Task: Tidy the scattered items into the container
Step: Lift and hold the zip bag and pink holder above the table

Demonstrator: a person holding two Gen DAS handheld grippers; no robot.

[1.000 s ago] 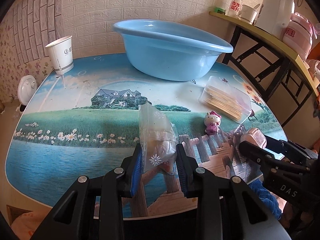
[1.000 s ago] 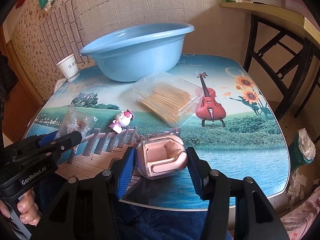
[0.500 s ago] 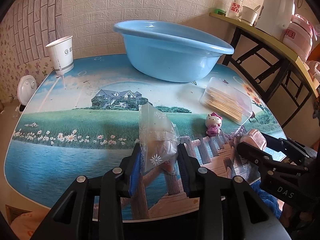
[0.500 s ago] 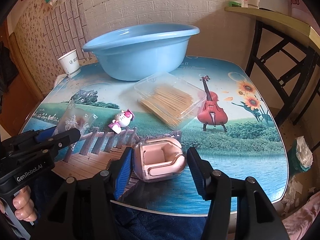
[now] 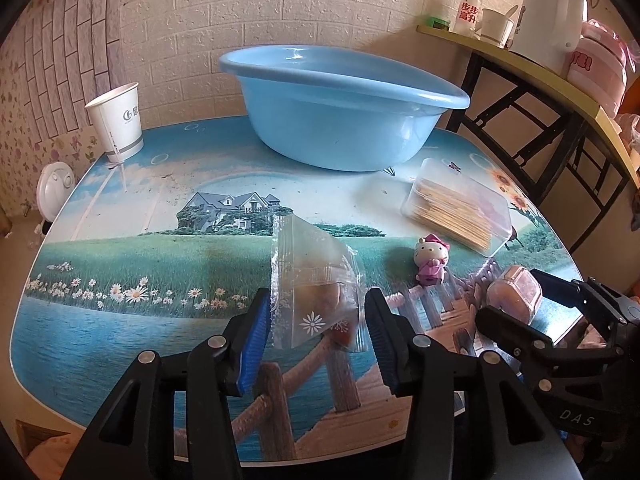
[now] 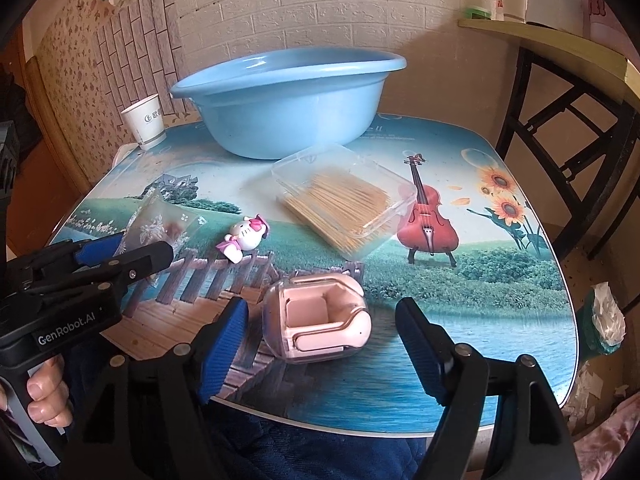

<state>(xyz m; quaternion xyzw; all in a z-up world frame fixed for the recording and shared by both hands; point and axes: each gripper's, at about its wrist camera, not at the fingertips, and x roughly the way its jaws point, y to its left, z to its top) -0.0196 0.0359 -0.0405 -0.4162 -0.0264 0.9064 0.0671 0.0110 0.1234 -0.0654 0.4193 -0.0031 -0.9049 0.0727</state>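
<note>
Blue basin [image 5: 340,120] stands at the back of the bench [image 5: 120,272], against the brick wall. The left hand-held gripper [image 5: 316,328] points down at a clear snack bag [image 5: 312,284] lying near the front edge; its jaws are opening, the bag between them with a gap showing at the right pad. The right hand-held gripper [image 6: 320,340] is opening too, well clear on both sides of the pink earbud case [image 6: 316,320] resting on the bench. A cat figurine [image 6: 244,236] and a clear box of sticks [image 6: 344,200] lie between these and the basin.
</note>
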